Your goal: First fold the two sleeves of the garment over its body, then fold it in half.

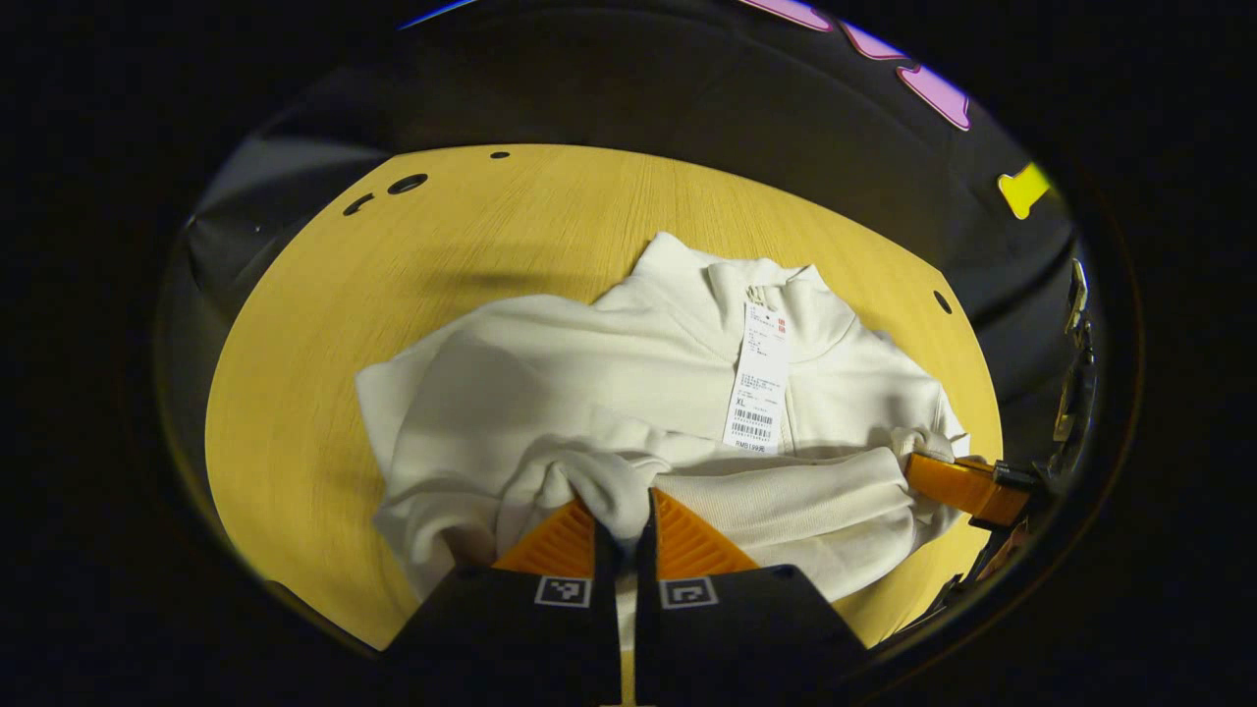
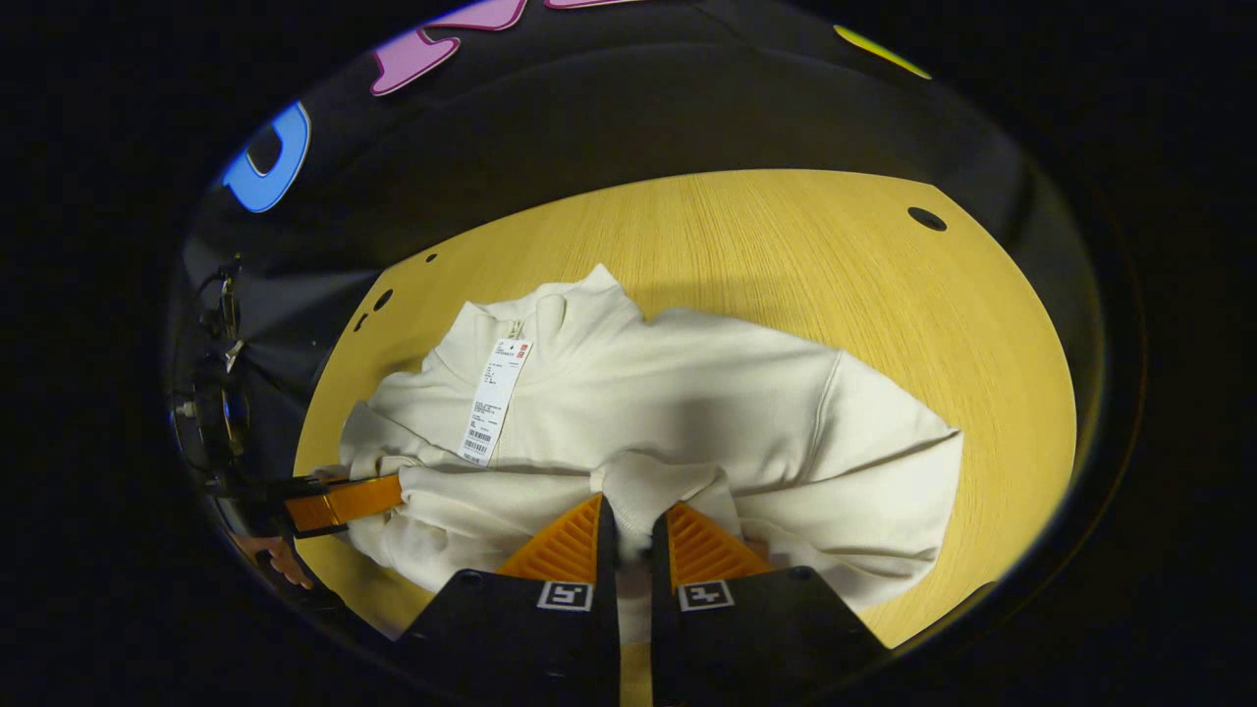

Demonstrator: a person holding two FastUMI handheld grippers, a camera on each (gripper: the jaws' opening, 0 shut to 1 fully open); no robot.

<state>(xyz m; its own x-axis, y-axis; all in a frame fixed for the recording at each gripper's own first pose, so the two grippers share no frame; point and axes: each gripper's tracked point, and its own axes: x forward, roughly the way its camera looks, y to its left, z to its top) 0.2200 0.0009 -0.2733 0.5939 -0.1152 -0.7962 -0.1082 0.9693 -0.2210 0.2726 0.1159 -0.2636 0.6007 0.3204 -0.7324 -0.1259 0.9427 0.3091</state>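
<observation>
I have the left gripper (image 1: 625, 520) pinched nearly closed on a bunch of white cloth, a fold of the garment (image 1: 589, 393) held between both fingers; the right gripper (image 2: 634, 530) is the same, jaws narrow and clamped on a fold at its near edge. The garment lies on the table (image 1: 324, 295) straight ahead of both grippers, collar (image 1: 756, 280) at the far side, hang tag (image 1: 758, 378) just beyond my left fingers and a little right. A sleeve (image 1: 786, 496) lies across the body just ahead of the left gripper, so I judge the sleeves are over and the half-fold is the step in hand — both grips sit on the near hem edge, as far as I can tell.

To do it well I would lift both grippers together, level with each other, only high enough to clear the sleeves; then carry the edge forward toward the collar — keeping the cloth taut between the grips so the sleeves are not dragged out; set it down square and only then let go.
</observation>
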